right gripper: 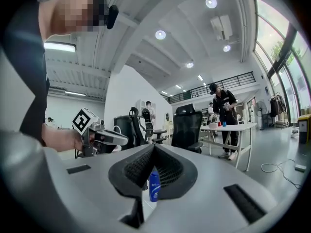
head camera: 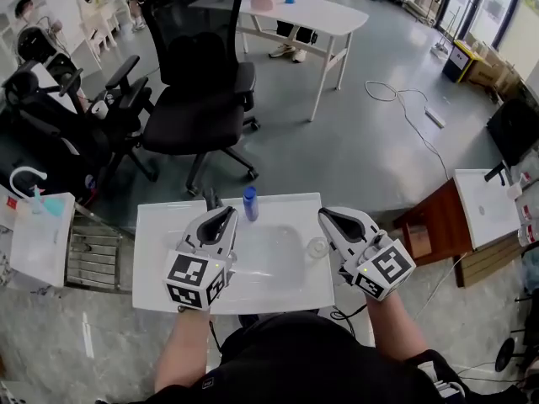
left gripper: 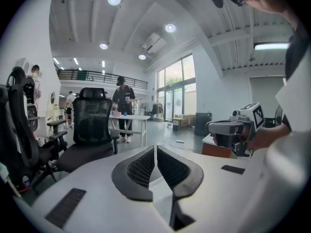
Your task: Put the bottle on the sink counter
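Observation:
A small blue bottle (head camera: 250, 203) stands upright on the back rim of the white sink counter (head camera: 160, 225), next to the faucet (head camera: 210, 199). My left gripper (head camera: 227, 212) hovers over the basin just left of the bottle, jaws shut with nothing between them (left gripper: 155, 147). My right gripper (head camera: 323, 215) hangs over the basin's right side, also shut and empty (right gripper: 153, 147). In the right gripper view the bottle (right gripper: 154, 184) shows well beyond the closed jaws, apart from them, and the left gripper (right gripper: 99, 137) is off to the left. The left gripper view takes in the right gripper (left gripper: 238, 129).
A black office chair (head camera: 198, 82) stands right behind the counter, a white table (head camera: 295, 11) farther back. A metal rack (head camera: 93, 247) and a white box (head camera: 42, 234) sit at the left. A second sink top (head camera: 484, 204) on a wooden stand is at the right.

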`<state>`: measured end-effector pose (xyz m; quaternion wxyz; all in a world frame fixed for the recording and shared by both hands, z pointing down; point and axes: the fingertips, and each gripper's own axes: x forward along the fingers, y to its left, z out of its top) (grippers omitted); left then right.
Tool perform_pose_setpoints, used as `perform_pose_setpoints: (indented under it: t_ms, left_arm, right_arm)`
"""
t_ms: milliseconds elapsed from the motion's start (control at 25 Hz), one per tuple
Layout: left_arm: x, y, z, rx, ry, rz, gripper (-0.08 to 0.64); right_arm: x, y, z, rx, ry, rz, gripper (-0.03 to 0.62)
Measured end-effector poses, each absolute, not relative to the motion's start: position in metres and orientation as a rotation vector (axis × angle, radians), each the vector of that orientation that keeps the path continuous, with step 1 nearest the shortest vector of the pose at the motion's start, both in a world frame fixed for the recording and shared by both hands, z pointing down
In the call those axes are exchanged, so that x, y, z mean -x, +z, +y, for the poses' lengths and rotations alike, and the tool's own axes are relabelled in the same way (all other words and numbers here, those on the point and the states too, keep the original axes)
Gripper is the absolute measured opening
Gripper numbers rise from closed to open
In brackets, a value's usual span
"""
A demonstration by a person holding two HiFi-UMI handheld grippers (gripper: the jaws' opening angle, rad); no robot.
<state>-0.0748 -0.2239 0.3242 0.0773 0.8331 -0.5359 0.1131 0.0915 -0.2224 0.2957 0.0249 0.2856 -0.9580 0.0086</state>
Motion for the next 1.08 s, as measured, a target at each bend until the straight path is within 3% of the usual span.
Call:
perform_pose_setpoints:
  t_ms: [1080]
  left_arm:
    - [0.060, 0.338, -0.216, -2.473, 0.312, -1.559, 0.021]
  right_arm:
    - [-0.075, 0.317, -0.211, -0.792, 0.110, -2.961, 0.012]
